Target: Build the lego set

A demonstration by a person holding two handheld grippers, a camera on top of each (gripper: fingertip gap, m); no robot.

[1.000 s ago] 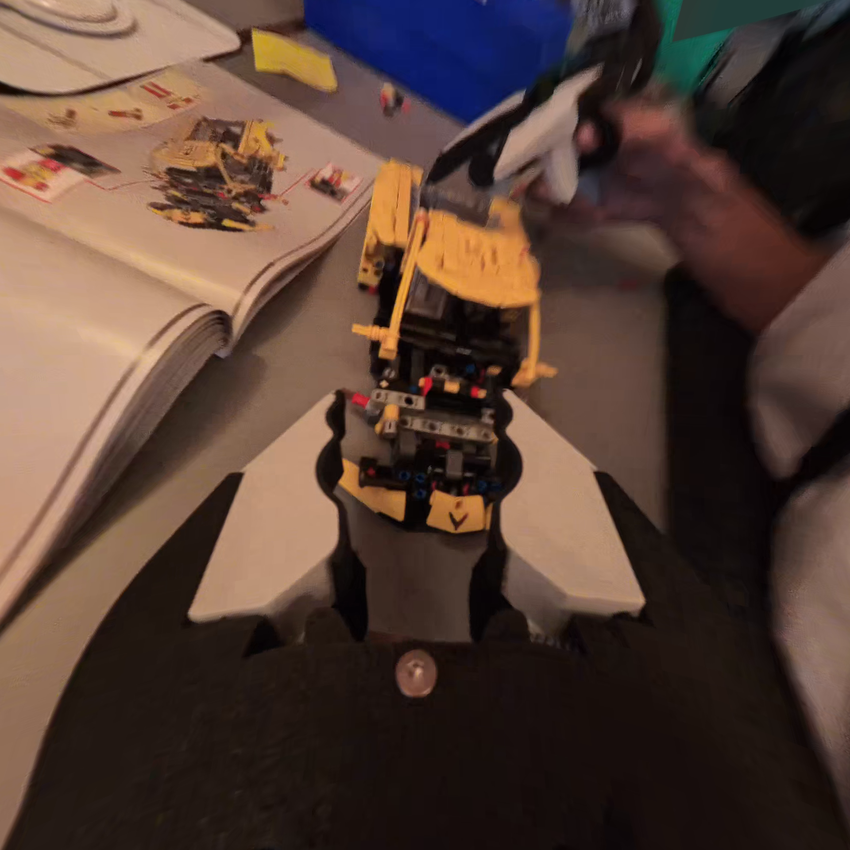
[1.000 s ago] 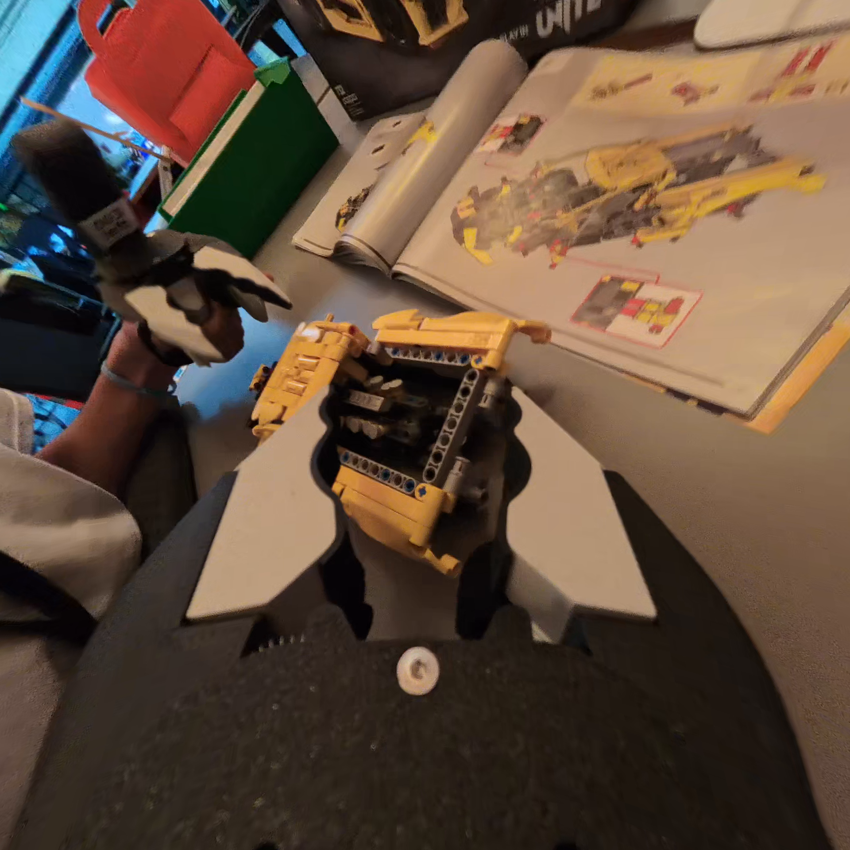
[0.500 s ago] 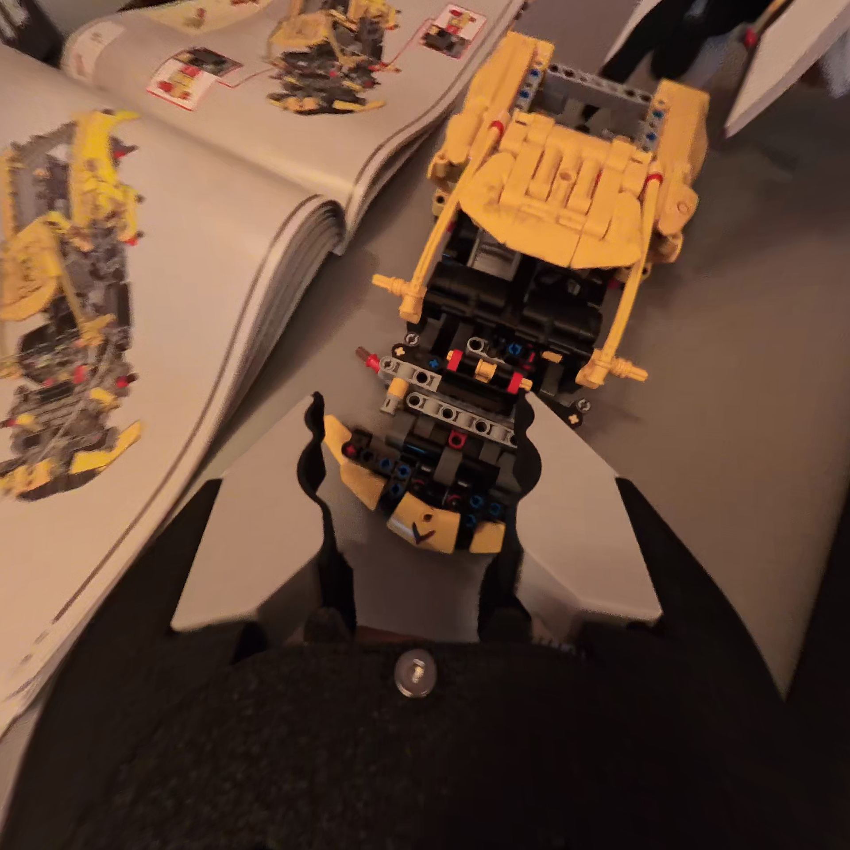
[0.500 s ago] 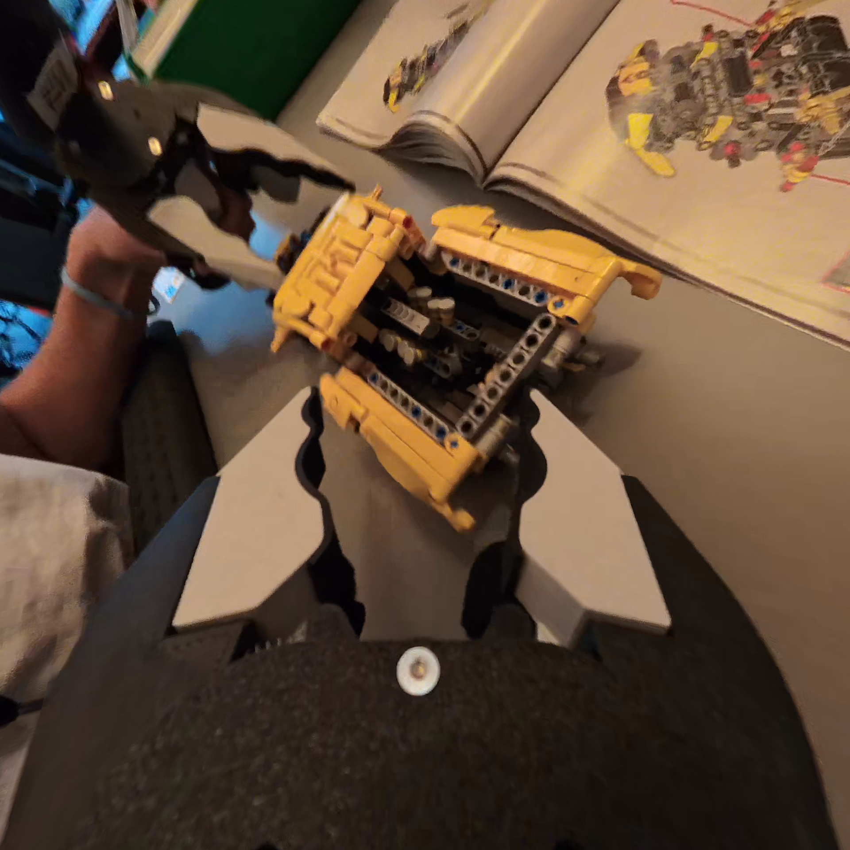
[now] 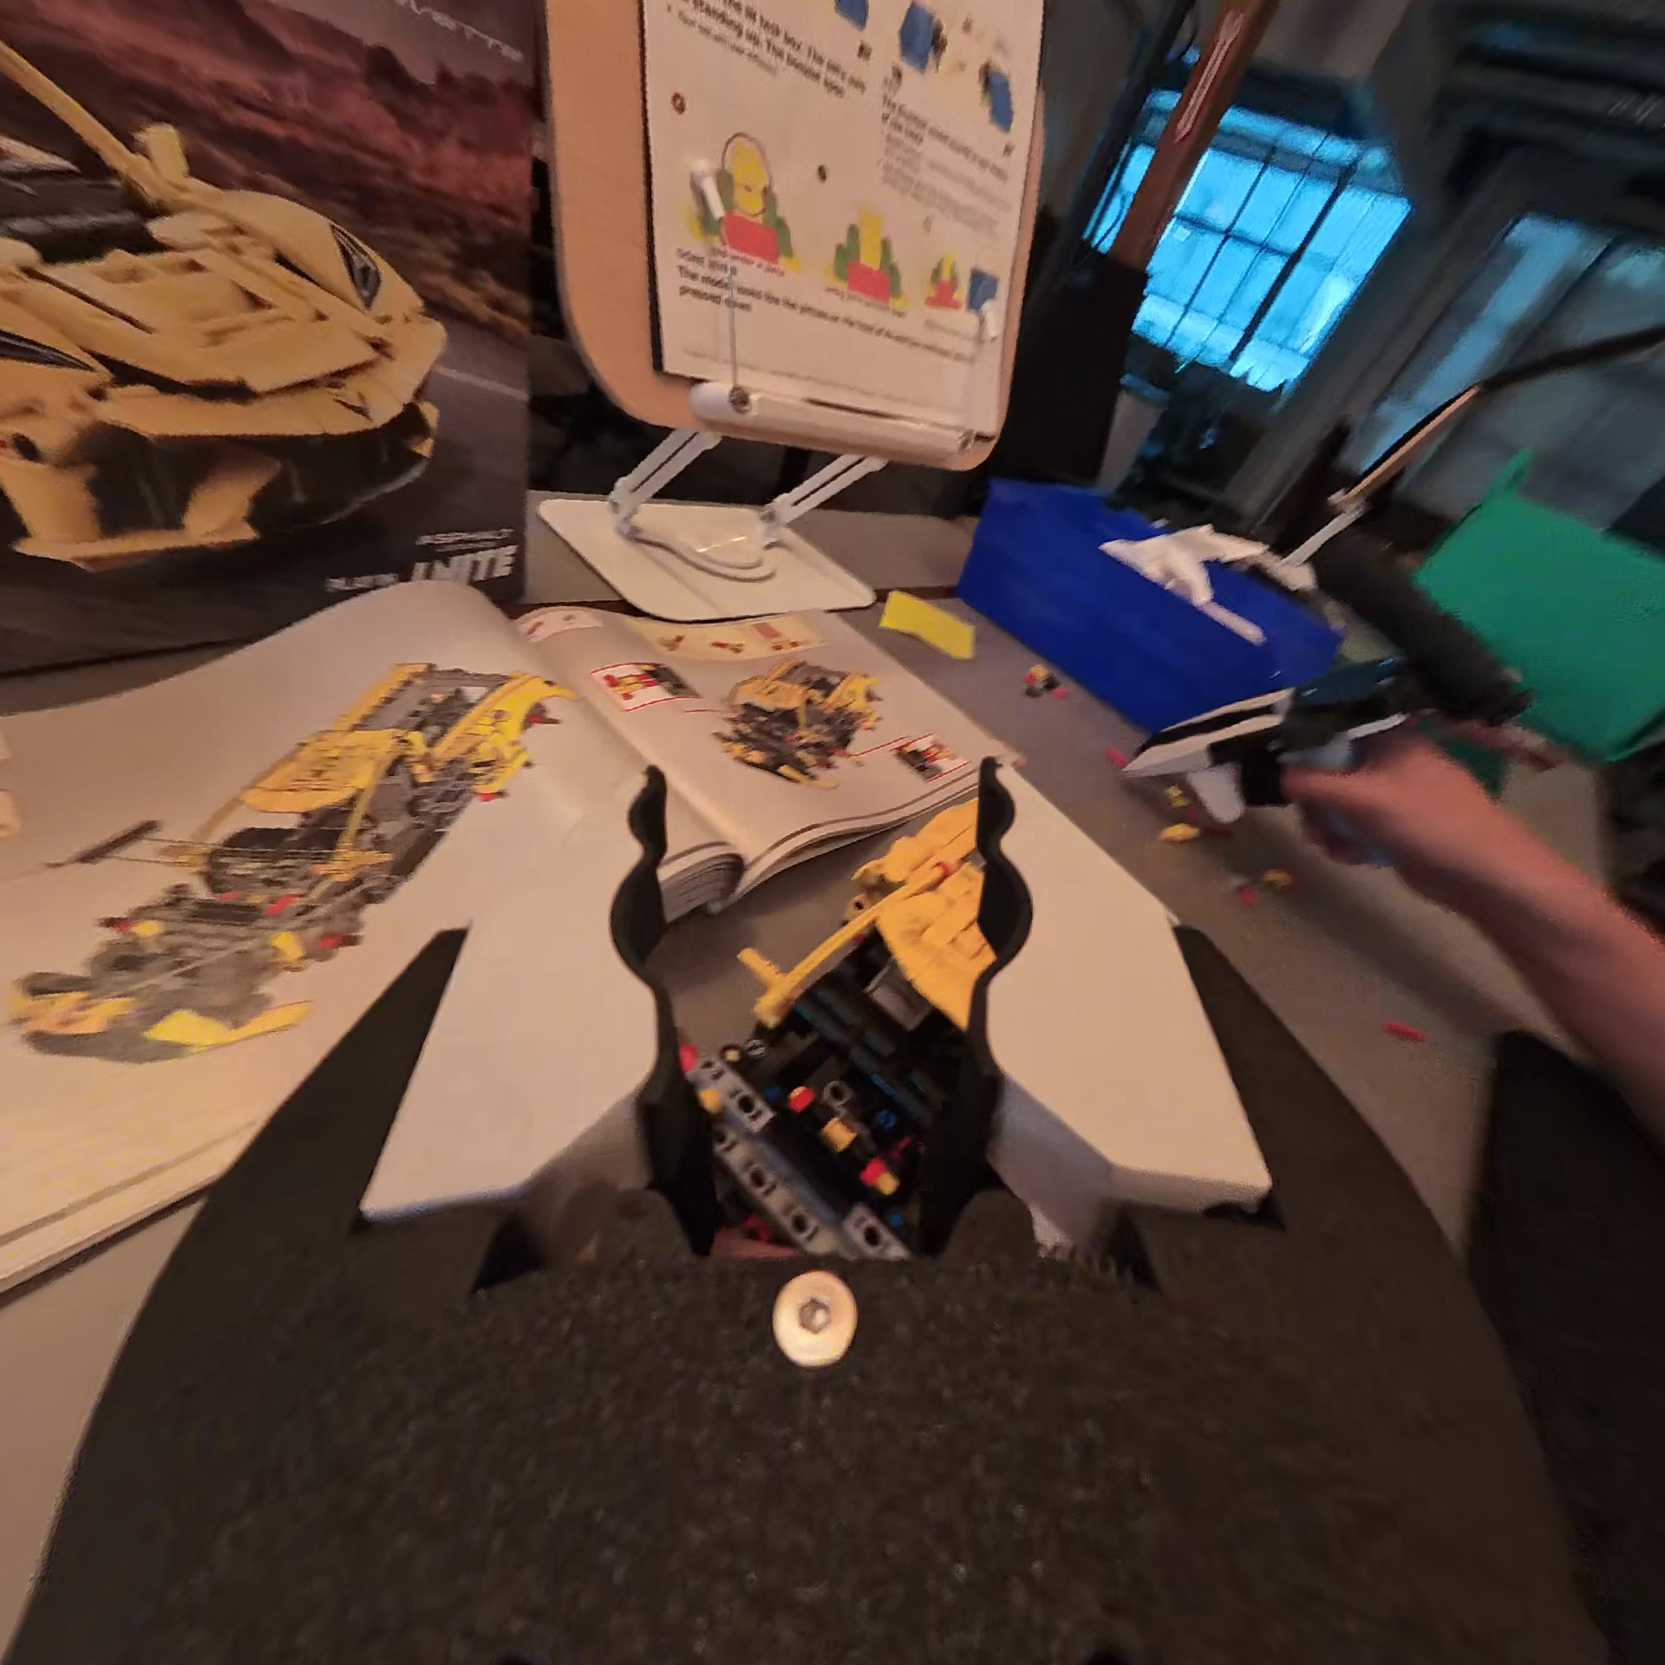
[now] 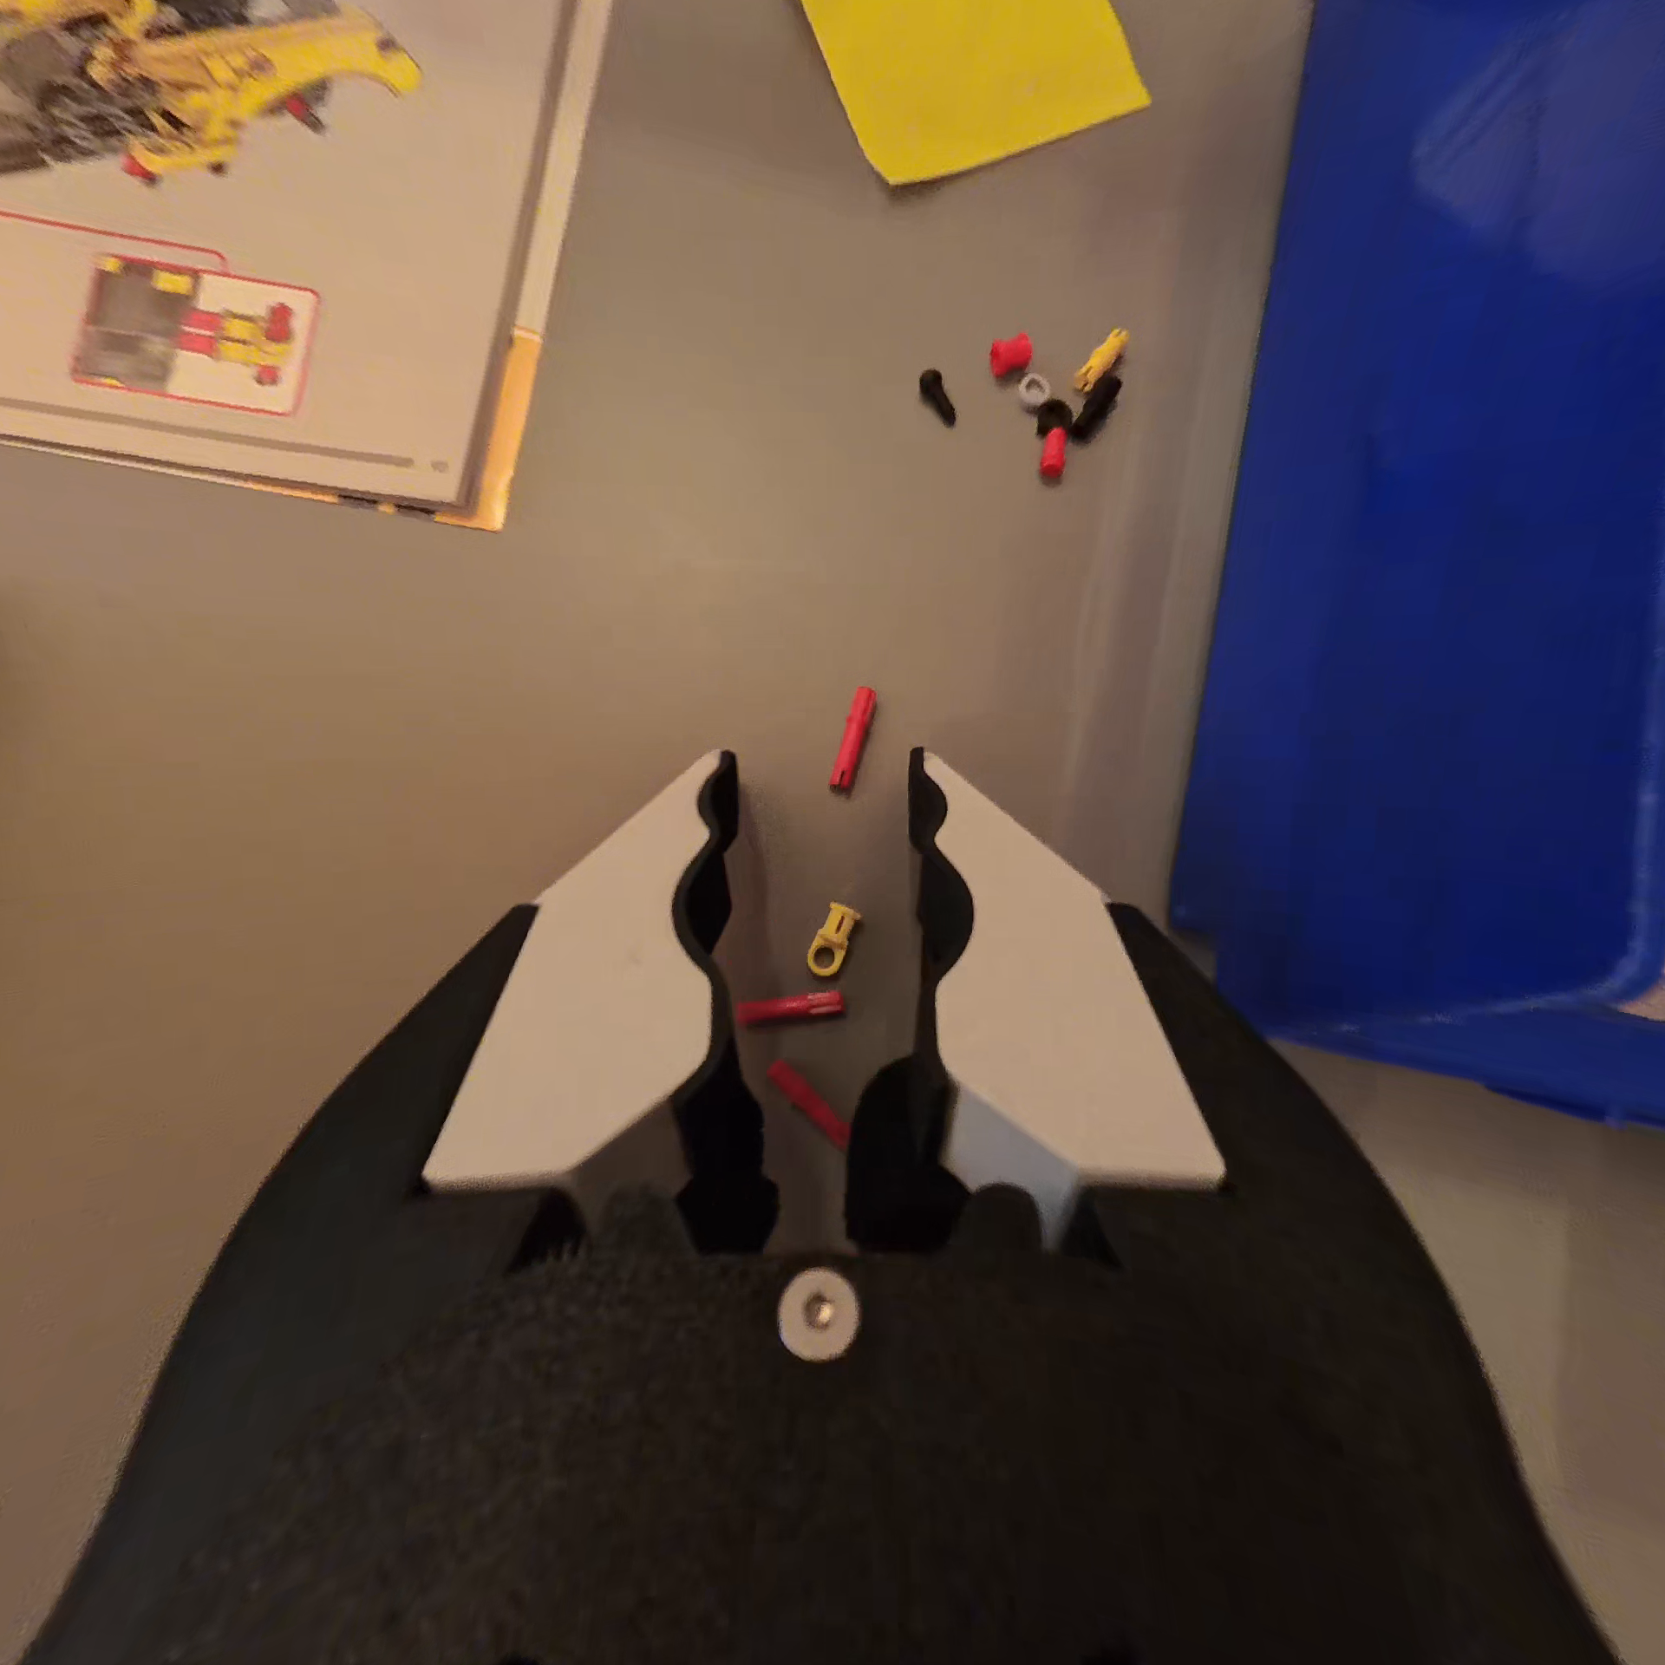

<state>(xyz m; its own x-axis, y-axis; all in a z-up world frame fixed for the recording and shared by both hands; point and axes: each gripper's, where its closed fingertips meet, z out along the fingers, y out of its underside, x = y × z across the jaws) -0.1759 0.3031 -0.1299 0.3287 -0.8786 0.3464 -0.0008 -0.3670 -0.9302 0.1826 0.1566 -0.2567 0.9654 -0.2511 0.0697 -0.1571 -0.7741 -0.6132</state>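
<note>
The left hand-held gripper (image 5: 815,811) is clamped on the yellow and black lego car model (image 5: 865,1018), whose dark technic chassis with red and blue pins sits deep between the jaws while the yellow bodywork sticks out past the tips (the model looks raised off the grey bench (image 5: 1261,946), though the view does not settle it). Just beyond it lies the open instruction booklet (image 5: 405,811), its pages showing the same yellow car in steps. Behind the booklet stands the set's box (image 5: 252,297) with the finished car pictured on it, and beside that a tilted stand (image 5: 793,225) carrying a printed sheet.

The right hand-held gripper (image 6: 822,761) has its jaws apart and holds nothing; it points down at the bench (image 6: 450,721) over a scatter of loose pieces. A red pin (image 6: 852,739) lies just past the tips, a small yellow connector (image 6: 831,940) and two more red pins (image 6: 790,1007) lie on the bench between the fingers. Farther out sits a small cluster of red, black, grey and yellow pieces (image 6: 1050,396), close to the wall of a blue bin (image 6: 1460,541). A yellow paper slip (image 6: 978,81) lies beyond them, and the booklet's corner (image 6: 270,270) shows at the left.

In the left wrist view the right hand-held gripper (image 5: 1198,757) appears well off to the side, gripped by a hand (image 5: 1369,811), near the blue bin (image 5: 1135,613) and a green bin (image 5: 1568,649).
</note>
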